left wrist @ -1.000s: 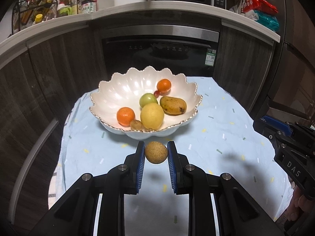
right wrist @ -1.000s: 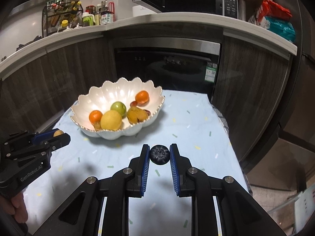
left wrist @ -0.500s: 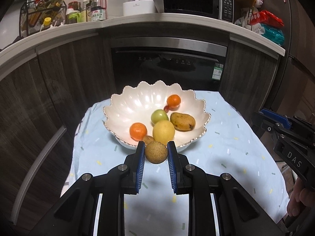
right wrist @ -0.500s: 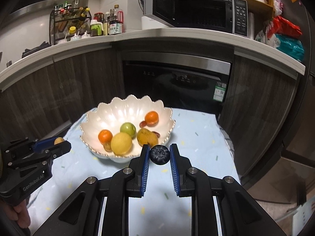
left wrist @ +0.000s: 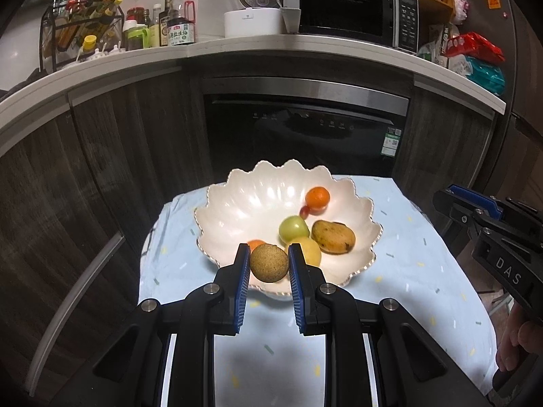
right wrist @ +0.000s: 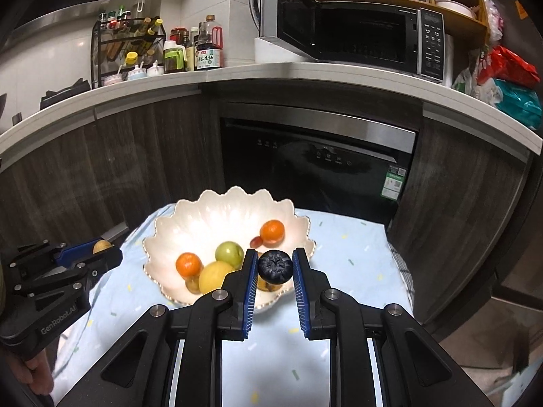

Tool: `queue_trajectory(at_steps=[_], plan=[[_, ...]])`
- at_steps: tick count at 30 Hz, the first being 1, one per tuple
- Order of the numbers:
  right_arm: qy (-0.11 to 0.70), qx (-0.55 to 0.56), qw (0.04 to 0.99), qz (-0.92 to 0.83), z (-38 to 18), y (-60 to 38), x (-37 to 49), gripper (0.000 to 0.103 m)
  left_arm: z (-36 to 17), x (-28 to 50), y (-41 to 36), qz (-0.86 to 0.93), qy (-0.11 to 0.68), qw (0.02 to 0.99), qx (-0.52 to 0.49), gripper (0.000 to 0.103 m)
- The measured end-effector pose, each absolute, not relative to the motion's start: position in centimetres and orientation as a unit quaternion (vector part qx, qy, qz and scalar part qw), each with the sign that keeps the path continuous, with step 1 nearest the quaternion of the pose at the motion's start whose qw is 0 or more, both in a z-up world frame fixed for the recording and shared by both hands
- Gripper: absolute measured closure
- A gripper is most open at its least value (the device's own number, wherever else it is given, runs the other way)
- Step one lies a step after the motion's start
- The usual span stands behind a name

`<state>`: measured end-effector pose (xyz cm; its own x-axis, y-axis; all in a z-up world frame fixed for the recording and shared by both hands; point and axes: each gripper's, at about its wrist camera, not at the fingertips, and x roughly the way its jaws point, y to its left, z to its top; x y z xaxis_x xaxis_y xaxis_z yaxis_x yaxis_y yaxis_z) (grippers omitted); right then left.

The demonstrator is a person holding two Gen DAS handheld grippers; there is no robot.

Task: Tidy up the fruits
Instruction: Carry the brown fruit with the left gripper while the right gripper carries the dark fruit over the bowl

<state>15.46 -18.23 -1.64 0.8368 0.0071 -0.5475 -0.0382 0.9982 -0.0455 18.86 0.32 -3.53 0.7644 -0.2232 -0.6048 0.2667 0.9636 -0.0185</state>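
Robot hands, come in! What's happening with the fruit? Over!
Left gripper shut on brown fruit. Right gripper shut on blueberry. Bowl ahead, nothing blocking.

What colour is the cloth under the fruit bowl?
Pale blue cloth with small multicoloured flecks, clearest in the left wrist view.

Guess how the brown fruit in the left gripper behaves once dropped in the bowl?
The brown fruit looks round, so it will probably roll downhill toward the yellow fruit. Its rough, matte skin suggests little slip. The bowl has sloped, glossy walls, so it likely stays inside.

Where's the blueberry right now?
In the right wrist view, the blueberry is clamped in the right tool, held before the near rim of the white bowl.
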Motion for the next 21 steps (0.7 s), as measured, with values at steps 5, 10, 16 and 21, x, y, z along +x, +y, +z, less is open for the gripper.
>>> queue_trajectory(at_steps=[5, 10, 16, 21], plan=[[0.283, -0.026, 0.959, 0.015, -1.5, -18.2, 17.3, 0.081, -3.3, 20.6, 0.3, -0.126, 0.316, 0.940, 0.035, 0.080], [0.281, -0.026, 0.959, 0.015, -1.5, -18.2, 18.8, 0.081, -3.3, 22.3, 0.0, -0.122, 0.316, 0.940, 0.037, 0.080], [0.284, -0.023, 0.959, 0.011, -2.0, -18.8, 20.9, 0.081, -3.6, 24.5, -0.4, -0.120, 0.318, 0.940, 0.038, 0.080], [0.288, -0.023, 0.957, 0.009, -2.5, -19.2, 22.7, 0.081, -4.0, 26.4, -0.7, -0.118, 0.320, 0.939, 0.042, 0.080]])
